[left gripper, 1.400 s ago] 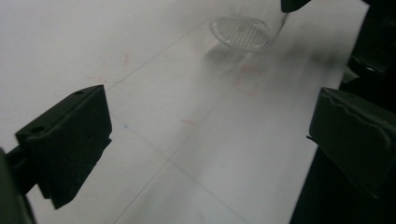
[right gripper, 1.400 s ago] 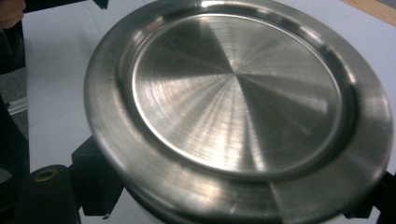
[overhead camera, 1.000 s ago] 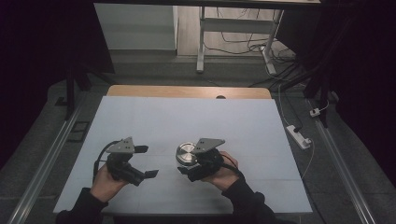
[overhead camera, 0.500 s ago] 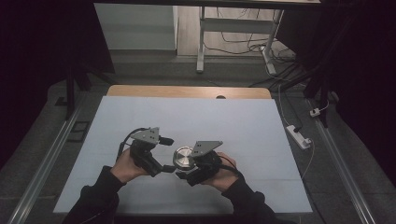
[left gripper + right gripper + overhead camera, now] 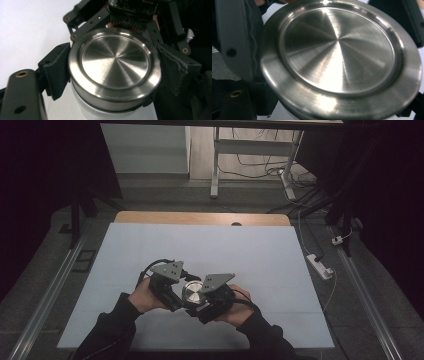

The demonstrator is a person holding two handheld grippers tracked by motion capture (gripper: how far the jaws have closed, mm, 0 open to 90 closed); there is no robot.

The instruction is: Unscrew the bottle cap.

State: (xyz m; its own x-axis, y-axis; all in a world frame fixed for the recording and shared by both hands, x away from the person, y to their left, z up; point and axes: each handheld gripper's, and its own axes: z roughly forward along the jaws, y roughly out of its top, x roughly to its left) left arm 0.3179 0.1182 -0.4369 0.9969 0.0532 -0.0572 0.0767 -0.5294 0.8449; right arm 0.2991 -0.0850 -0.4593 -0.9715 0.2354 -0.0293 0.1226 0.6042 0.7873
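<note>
A white container (image 5: 82, 110) with a round brushed-steel lid (image 5: 192, 291) is held just above the table's near middle, between both hands. My left gripper (image 5: 184, 296) has its padded fingers (image 5: 57, 71) pressed against opposite sides of the lid (image 5: 115, 62). My right gripper (image 5: 201, 303) faces it from the other side, and its linkages (image 5: 75, 25) show behind the lid. In the right gripper view the lid (image 5: 339, 55) sits very close, with a finger (image 5: 237, 42) tight against its left edge. The container's lower body is hidden.
The white table top (image 5: 250, 255) has a wooden strip (image 5: 200, 218) along its far edge. A power strip (image 5: 320, 265) lies on the floor to the right. A desk frame (image 5: 215, 160) and cables stand beyond the table.
My left gripper has swung in from the left and closed around the lid. The right gripper has kept the container in about the same place, tilting it slightly.
</note>
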